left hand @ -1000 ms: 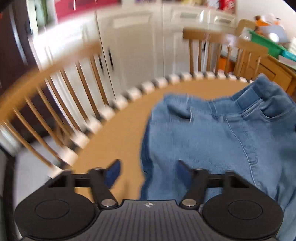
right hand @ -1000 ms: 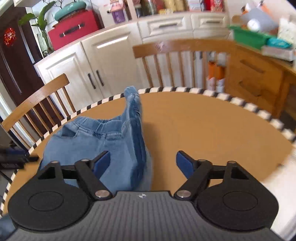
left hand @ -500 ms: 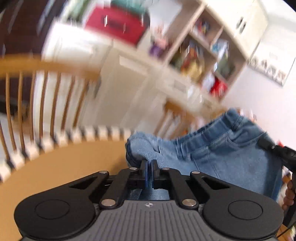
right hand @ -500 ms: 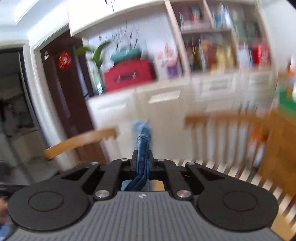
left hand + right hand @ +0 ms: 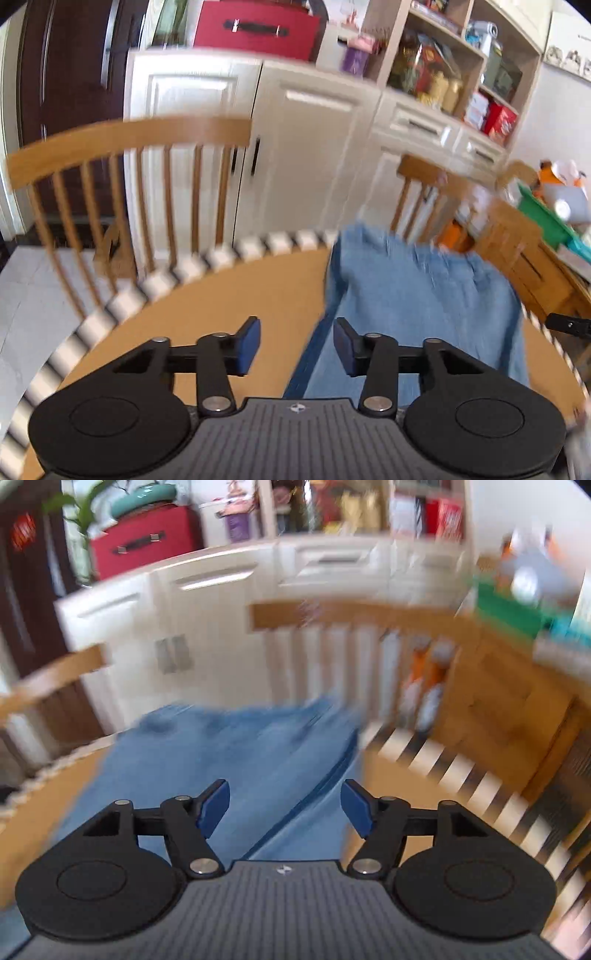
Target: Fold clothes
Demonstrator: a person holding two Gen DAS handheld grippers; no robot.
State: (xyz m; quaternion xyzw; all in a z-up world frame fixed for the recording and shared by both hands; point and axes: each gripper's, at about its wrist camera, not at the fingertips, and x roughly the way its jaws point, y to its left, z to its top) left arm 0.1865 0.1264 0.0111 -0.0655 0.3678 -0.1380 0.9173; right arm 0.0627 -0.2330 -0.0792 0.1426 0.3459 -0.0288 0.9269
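Observation:
A pair of blue jeans (image 5: 417, 302) lies on the round wooden table (image 5: 236, 291). My left gripper (image 5: 297, 345) is open and empty, hovering at the jeans' left edge. In the right wrist view the jeans (image 5: 236, 753) spread across the table, blurred by motion. My right gripper (image 5: 284, 806) is open and empty just above the cloth near its right edge.
The table has a black-and-white striped rim (image 5: 155, 284). Wooden chairs (image 5: 122, 173) stand around it, one also shows in the right wrist view (image 5: 354, 627). White cabinets (image 5: 303, 155) and a wooden sideboard (image 5: 517, 686) stand behind.
Half a second ago both grippers were shut on the jeans and held them up. Now both have opened, let go, and the jeans lie on the table.

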